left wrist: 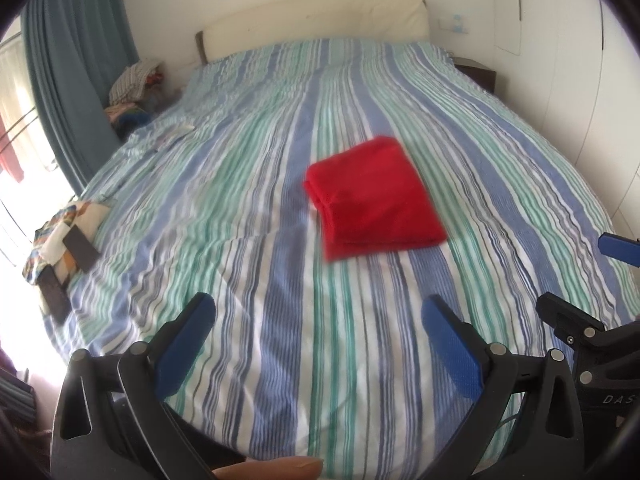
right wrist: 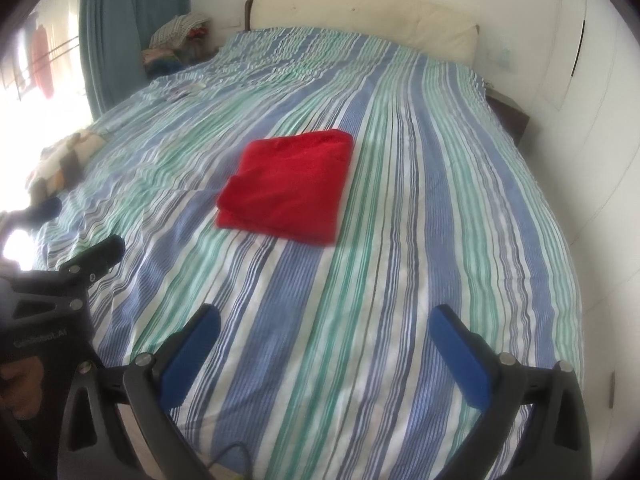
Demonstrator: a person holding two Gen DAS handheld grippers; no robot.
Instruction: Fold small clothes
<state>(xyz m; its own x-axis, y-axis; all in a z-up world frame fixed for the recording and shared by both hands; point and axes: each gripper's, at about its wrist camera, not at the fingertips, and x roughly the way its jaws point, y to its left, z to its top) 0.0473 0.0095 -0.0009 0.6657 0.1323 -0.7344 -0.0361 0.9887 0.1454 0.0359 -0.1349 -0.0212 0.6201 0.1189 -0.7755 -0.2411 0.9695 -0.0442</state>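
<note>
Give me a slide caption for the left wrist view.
Left tongs open and empty over the striped bed; folded red cloth lies ahead, untouched.

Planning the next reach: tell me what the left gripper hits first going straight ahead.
Likely the striped bedspread first; the left gripper, open, points across bare cover. The folded red garment lies farther, slightly right. Depth uncertain.

This is a bedroom in a home. A wide bed under a blue, green and white striped cover fills most of both views, with a cream padded headboard against the white wall at the top. Blue curtains hang at the upper left beside a bright window, and heaped clothes sit just below them.
</note>
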